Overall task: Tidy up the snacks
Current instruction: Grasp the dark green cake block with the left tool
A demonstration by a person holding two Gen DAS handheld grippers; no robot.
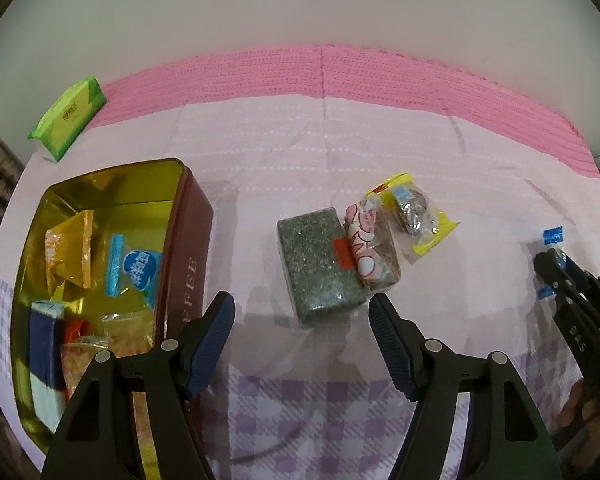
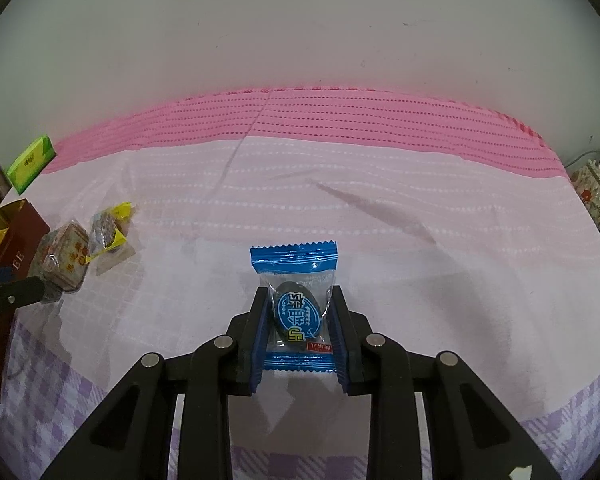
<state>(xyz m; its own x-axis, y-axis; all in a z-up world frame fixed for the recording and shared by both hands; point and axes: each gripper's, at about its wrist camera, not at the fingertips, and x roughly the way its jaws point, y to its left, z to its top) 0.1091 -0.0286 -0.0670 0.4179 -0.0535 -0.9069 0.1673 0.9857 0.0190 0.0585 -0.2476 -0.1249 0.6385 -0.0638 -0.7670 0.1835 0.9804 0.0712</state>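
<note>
My right gripper (image 2: 298, 320) is shut on a blue-wrapped snack packet (image 2: 296, 300) just above the pink tablecloth; it also shows at the right edge of the left wrist view (image 1: 556, 264). My left gripper (image 1: 302, 312) is open and empty, hovering near a grey speckled block snack (image 1: 320, 264). Beside that block lie a pink-and-white wrapped snack (image 1: 366, 240) and a yellow-edged packet (image 1: 416, 216). An open dark-red tin (image 1: 188, 248) with a gold inside sits at the left and holds several wrapped snacks, one of them blue (image 1: 138, 270).
A green tissue pack (image 1: 66, 118) lies at the far left by the wall. The tablecloth (image 2: 340, 208) has a pink band at the back and a purple check pattern at the front edge. Cluttered items (image 2: 596, 196) stand off the table at the right.
</note>
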